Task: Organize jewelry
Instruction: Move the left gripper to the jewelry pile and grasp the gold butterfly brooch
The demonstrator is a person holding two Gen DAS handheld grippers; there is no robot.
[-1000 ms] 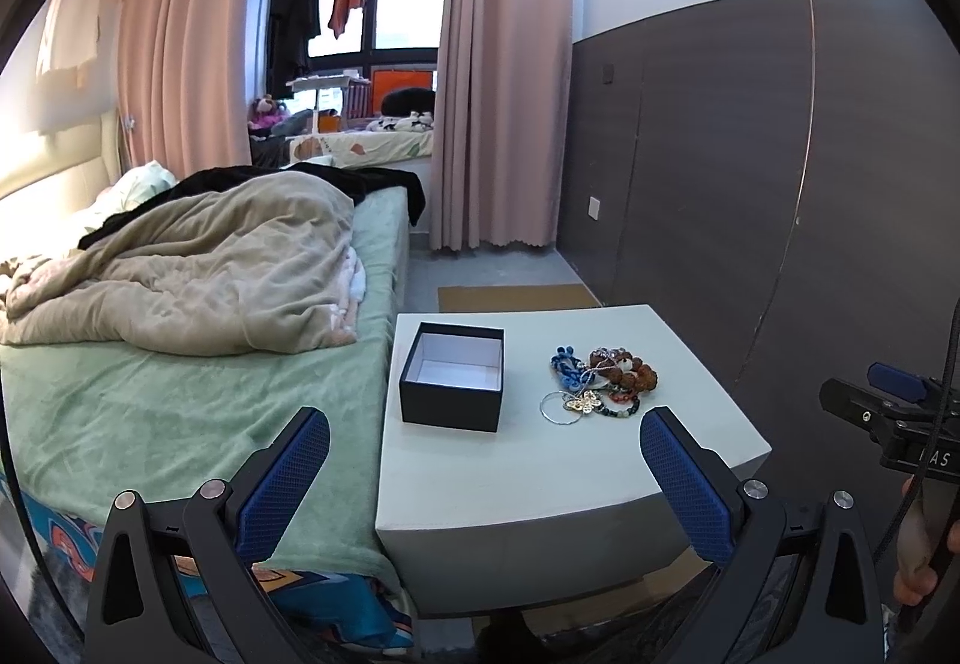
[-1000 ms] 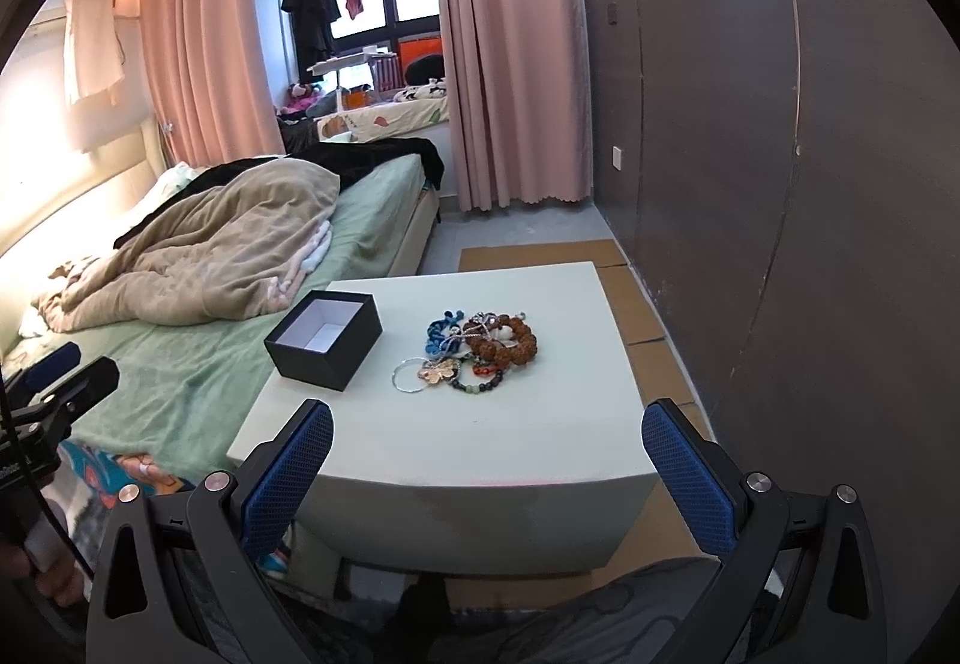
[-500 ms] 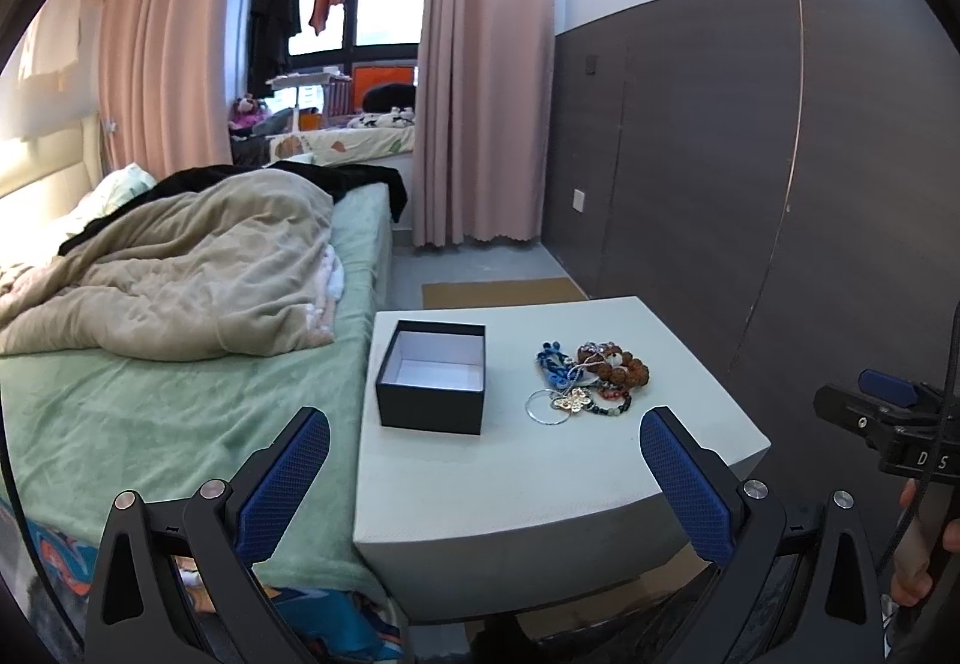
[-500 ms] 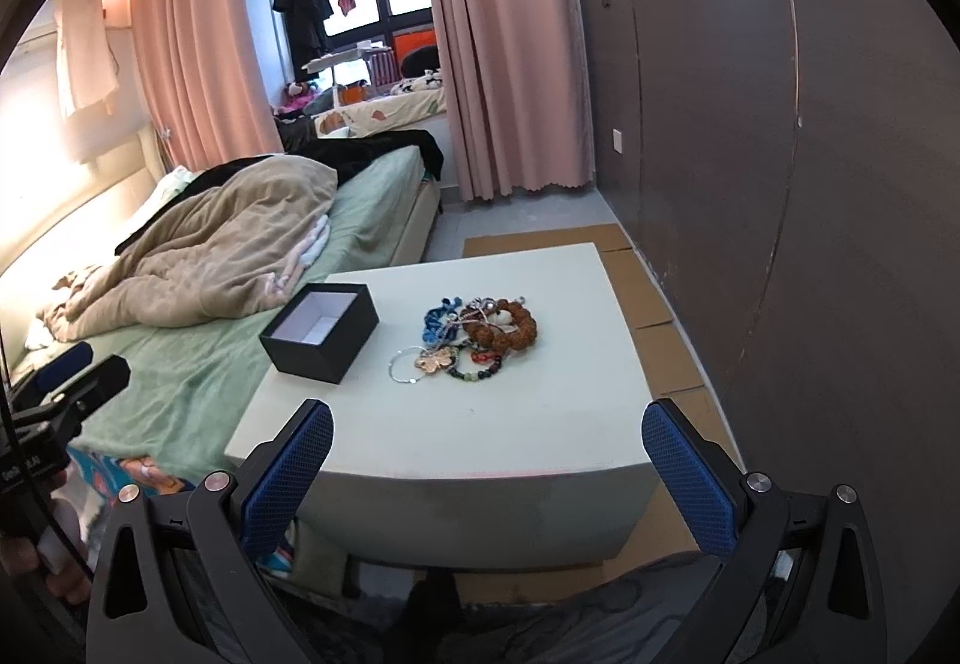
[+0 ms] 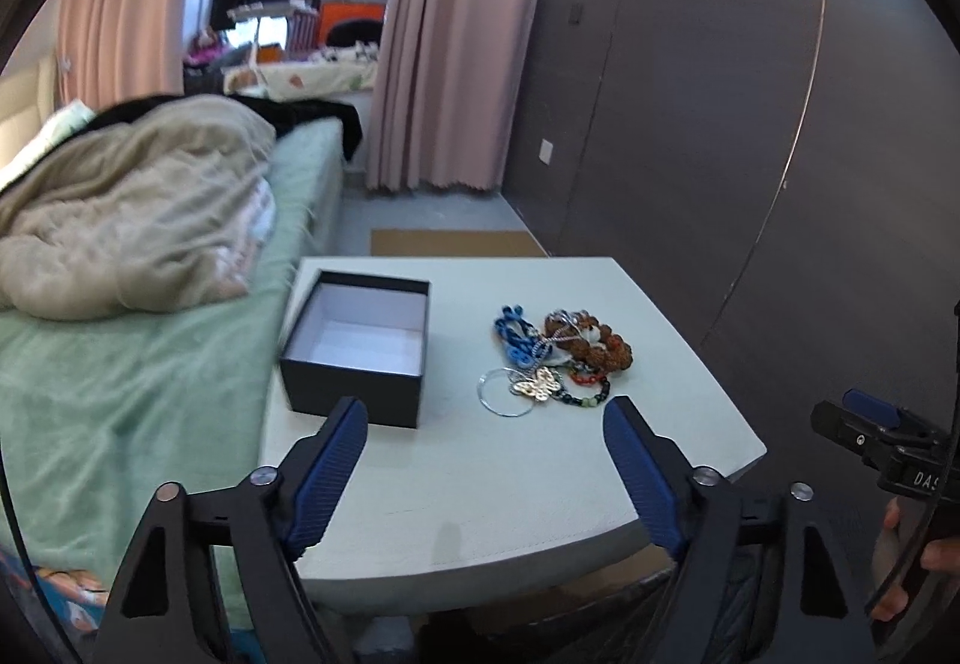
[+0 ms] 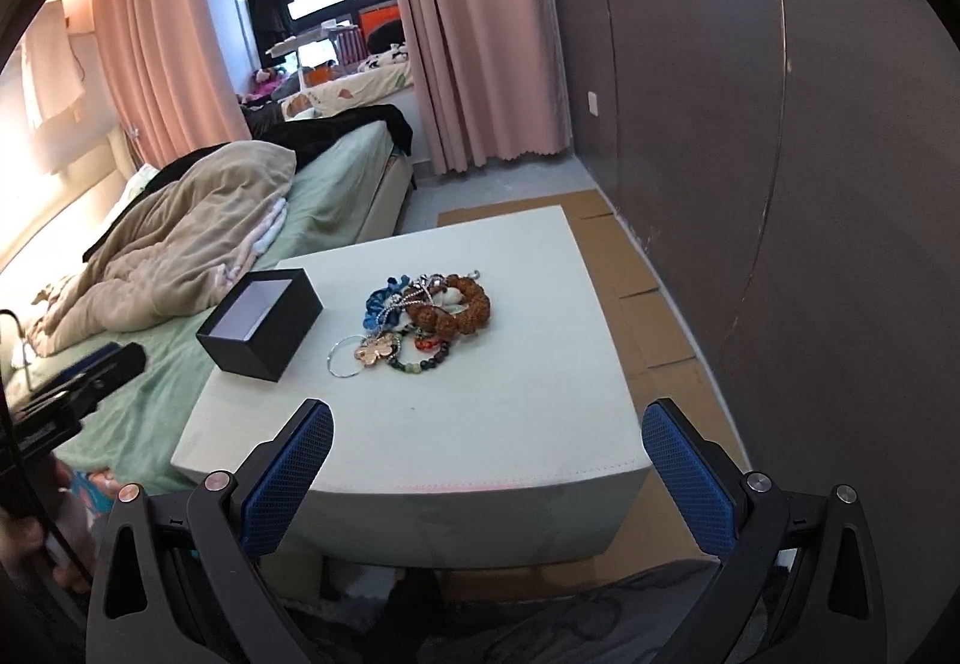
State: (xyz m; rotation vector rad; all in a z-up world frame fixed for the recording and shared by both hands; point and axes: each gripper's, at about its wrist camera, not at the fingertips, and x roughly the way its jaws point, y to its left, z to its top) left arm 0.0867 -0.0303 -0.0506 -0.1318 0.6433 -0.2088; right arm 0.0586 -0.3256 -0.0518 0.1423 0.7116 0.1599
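Note:
A pile of jewelry [image 5: 555,358] lies on a white low table [image 5: 510,484]: a brown bead bracelet [image 6: 459,307], a blue cord piece [image 6: 378,301], a gold butterfly pendant [image 5: 540,383] and a silver ring hoop [image 6: 345,355]. An open black box [image 5: 360,346] with a white inside stands left of the pile; it also shows in the right wrist view [image 6: 261,325]. My left gripper [image 5: 486,427] is open and empty over the table's front part. My right gripper [image 6: 486,430] is open and empty above the table's near edge.
A bed [image 5: 138,364] with a green sheet and a beige quilt [image 5: 132,220] touches the table's left side. A dark panelled wall [image 6: 810,184] runs along the right. Cardboard sheets [image 6: 648,316] lie on the floor beside the table. Pink curtains [image 5: 456,34] hang at the back.
Both grippers have moved forward and down toward the table; the box and jewelry appear larger. Both stay open and empty. Nothing on the table has moved.

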